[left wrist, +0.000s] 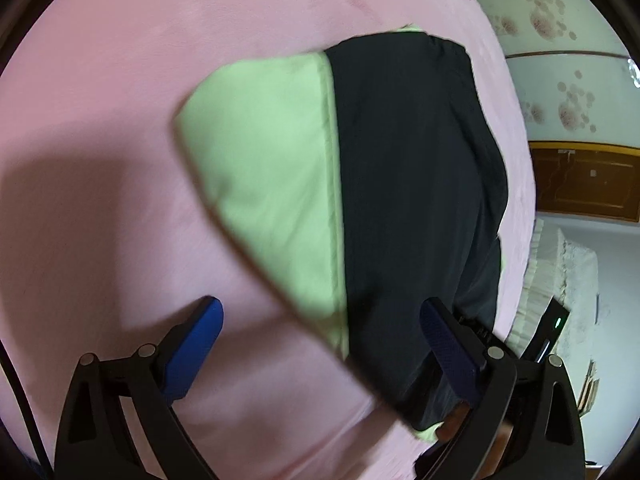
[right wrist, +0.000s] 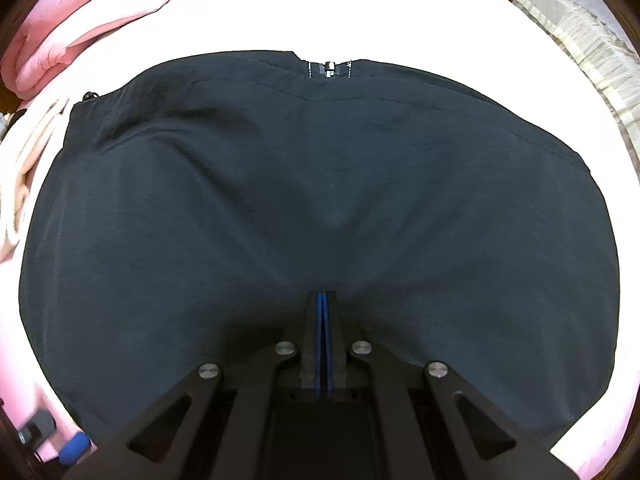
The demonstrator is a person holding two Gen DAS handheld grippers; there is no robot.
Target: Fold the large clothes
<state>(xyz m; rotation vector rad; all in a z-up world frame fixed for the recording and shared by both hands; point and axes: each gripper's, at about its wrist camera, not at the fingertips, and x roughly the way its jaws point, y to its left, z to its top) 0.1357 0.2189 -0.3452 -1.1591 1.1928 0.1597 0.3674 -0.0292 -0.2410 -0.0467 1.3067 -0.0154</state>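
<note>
Jacket [left wrist: 412, 184] is spread flat near the bed [left wrist: 100, 100] edge, green lining [left wrist: 272, 168] exposed. Right tool [right wrist: 322, 300] is pressed together, tips on the cloth, seemingly to pin it. Left tool [left wrist: 320, 332] is held spread above the hem, empty, apparently ready for a grasp.

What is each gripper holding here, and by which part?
The left gripper holds nothing; its jaws stand wide open above the black and green garment. The right gripper is shut against the black fabric; any pinch cannot be told.
</note>
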